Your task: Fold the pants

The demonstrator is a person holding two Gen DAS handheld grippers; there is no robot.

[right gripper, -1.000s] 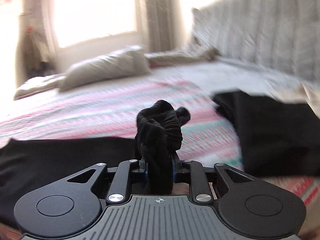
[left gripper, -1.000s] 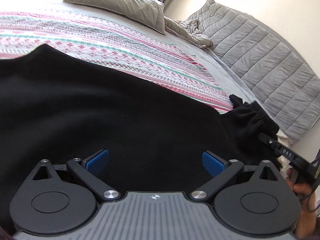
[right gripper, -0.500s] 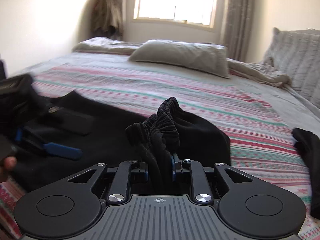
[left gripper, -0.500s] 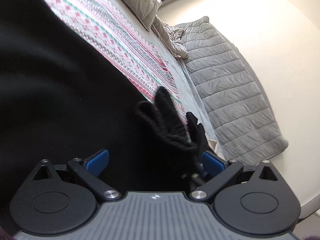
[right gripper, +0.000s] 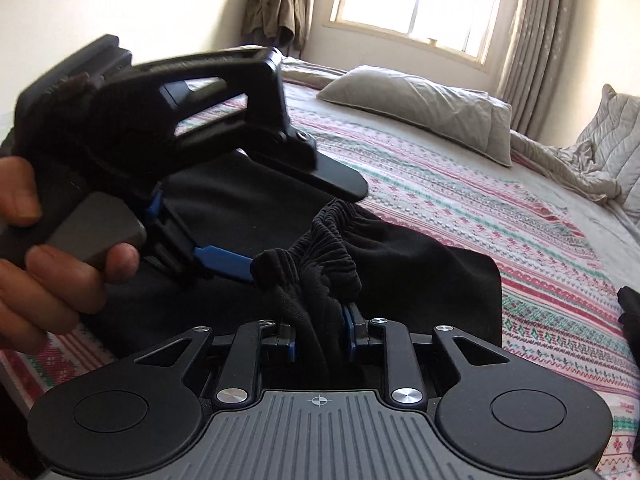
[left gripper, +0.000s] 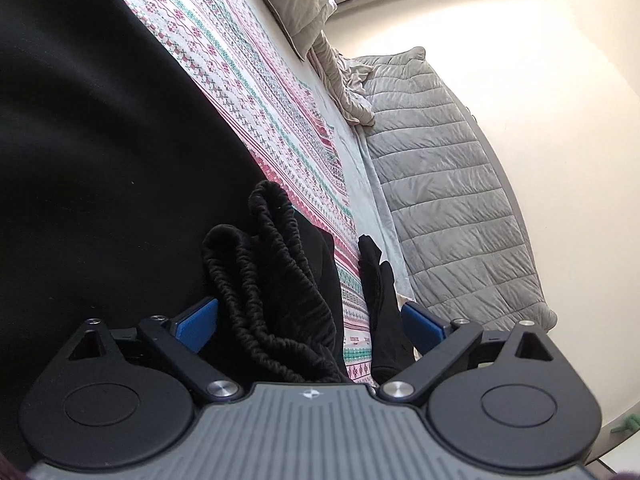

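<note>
Right tool [right gripper: 320,344] has carried the pants [right gripper: 400,264] waistband across beside the wide-open, empty left tool [left gripper: 310,322], its jaws opening around bunched fabric on the bed [right gripper: 500,208]; handover next.

Black pants [right gripper: 400,256] with a ribbed black waistband [left gripper: 260,280], centre of frame. Bedspread [right gripper: 480,208], right: white with pink, red and teal geometric bands. Grey pillow [right gripper: 420,100], upper right; grey quilted blanket [left gripper: 448,184], right. Grippers black with grey ridged bodies and blue pads [left gripper: 198,322]. Beige curtains [right gripper: 532,40], upper right; cream wall [right gripper: 120,0], upper left.
</note>
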